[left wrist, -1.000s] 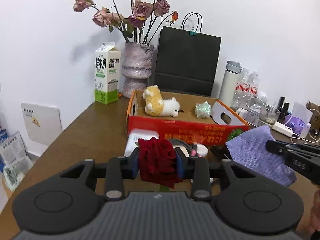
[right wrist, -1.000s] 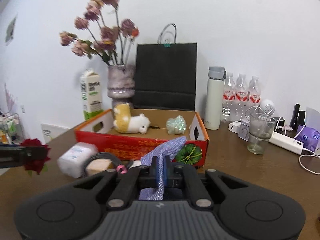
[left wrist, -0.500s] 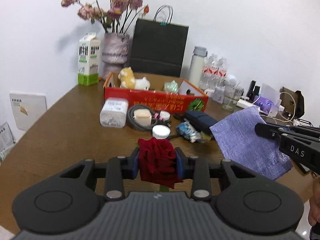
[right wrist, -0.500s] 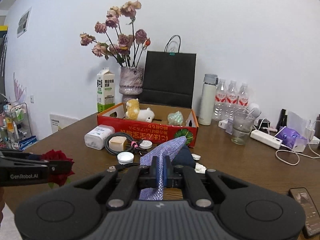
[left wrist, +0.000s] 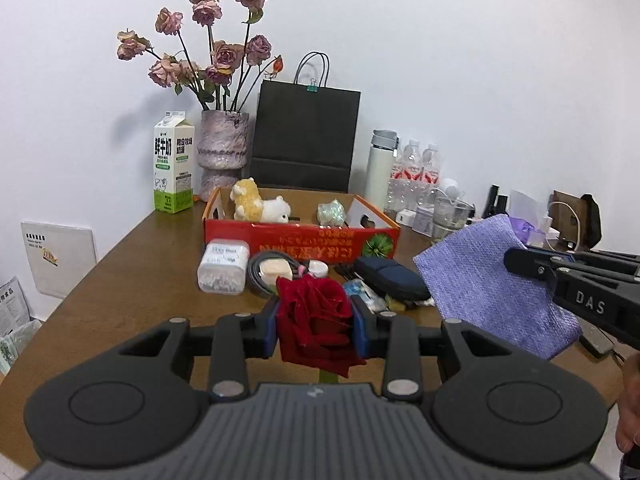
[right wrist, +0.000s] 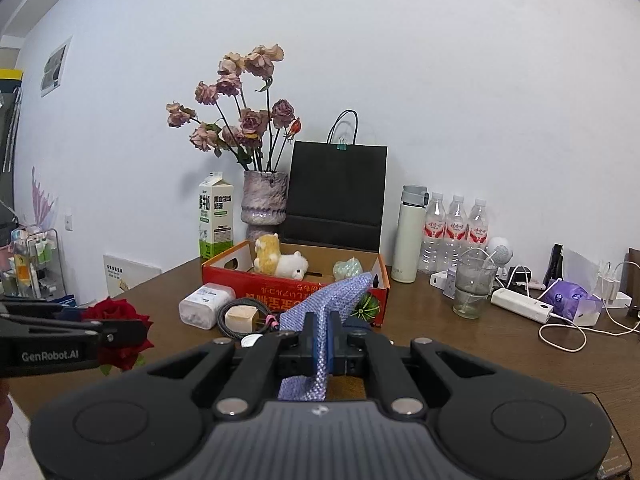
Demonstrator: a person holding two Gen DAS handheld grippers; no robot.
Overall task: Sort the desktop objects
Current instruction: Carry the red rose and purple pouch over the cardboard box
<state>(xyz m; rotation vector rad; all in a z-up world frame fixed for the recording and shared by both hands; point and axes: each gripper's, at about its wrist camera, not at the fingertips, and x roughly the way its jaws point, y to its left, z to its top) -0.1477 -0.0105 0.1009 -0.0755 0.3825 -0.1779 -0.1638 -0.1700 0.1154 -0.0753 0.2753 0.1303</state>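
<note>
A dark red rose (left wrist: 316, 322) is clamped by its head in my left gripper (left wrist: 316, 322), held above the near part of the brown table (left wrist: 132, 280). The same rose (right wrist: 118, 330) shows at the left of the right wrist view, at the tip of the left gripper (right wrist: 120, 330). My right gripper (right wrist: 324, 342) is shut on a purple woven cloth (right wrist: 324, 312), which hangs as a flat sheet (left wrist: 492, 284) at the right of the left wrist view. Ahead stands a red cardboard box (left wrist: 300, 240) holding plush toys (left wrist: 260, 206).
In front of the box lie a cotton-swab tub (left wrist: 222, 266), a coiled cable (left wrist: 260, 276), a dark pouch (left wrist: 390, 278) and small items. Behind stand a milk carton (left wrist: 174, 162), a vase of dried roses (left wrist: 222, 148), a black paper bag (left wrist: 306, 136), a flask (right wrist: 410, 234), bottles (right wrist: 456, 228), a glass (right wrist: 472, 292) and a power strip (right wrist: 522, 306).
Both grippers have drawn back from the box and risen a little, so more of the table and its clutter shows. Rose and cloth stay gripped as before.
</note>
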